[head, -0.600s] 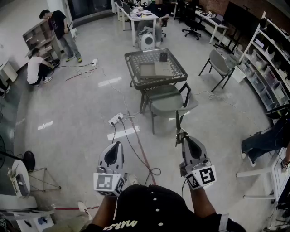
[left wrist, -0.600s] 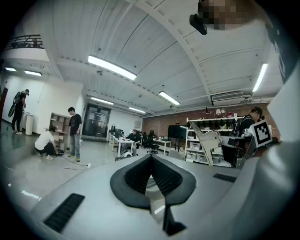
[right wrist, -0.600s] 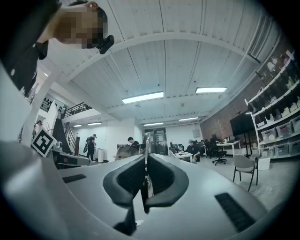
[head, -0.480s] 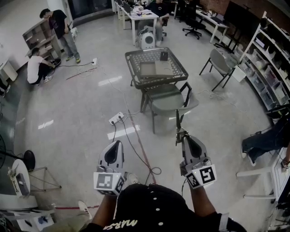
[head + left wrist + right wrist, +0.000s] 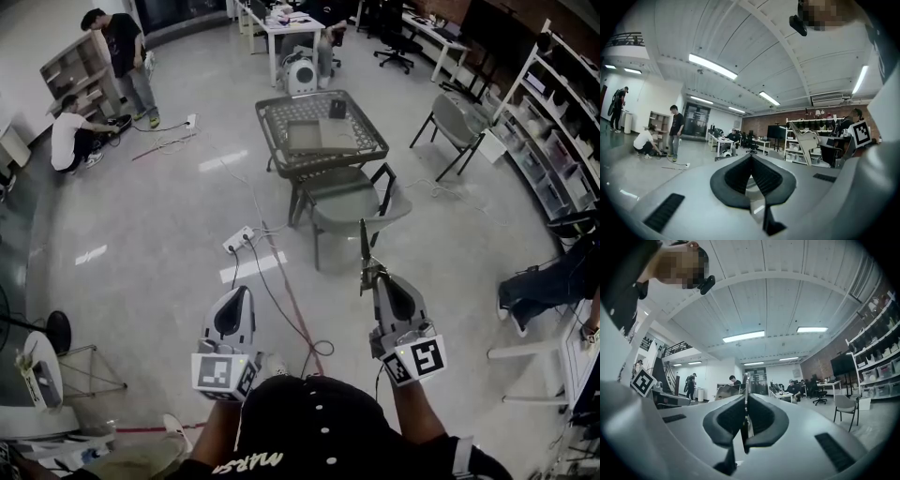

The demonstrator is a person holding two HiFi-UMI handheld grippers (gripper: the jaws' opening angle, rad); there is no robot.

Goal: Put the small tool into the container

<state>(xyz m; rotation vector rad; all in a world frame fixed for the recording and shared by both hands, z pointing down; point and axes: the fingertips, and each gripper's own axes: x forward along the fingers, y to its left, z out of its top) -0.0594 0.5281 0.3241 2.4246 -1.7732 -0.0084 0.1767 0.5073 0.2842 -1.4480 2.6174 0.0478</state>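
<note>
**Tool [image 5: 364, 246], slim and dark, clamped in right tongs [image 5: 367, 273]**

It juts forward from those jaws, which are closed on its near end, over the glossy grey floor [image 5: 169, 234]. The left tongs [image 5: 246, 293] are pressed together with nothing between them. The small dark container [image 5: 337, 110] stands well ahead on the dark wire-mesh desk [image 5: 323, 167].

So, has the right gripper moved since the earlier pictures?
No. The right gripper holds the small tool with its tip over the front edge of the chair, as before; the view itself shifted slightly.
</note>
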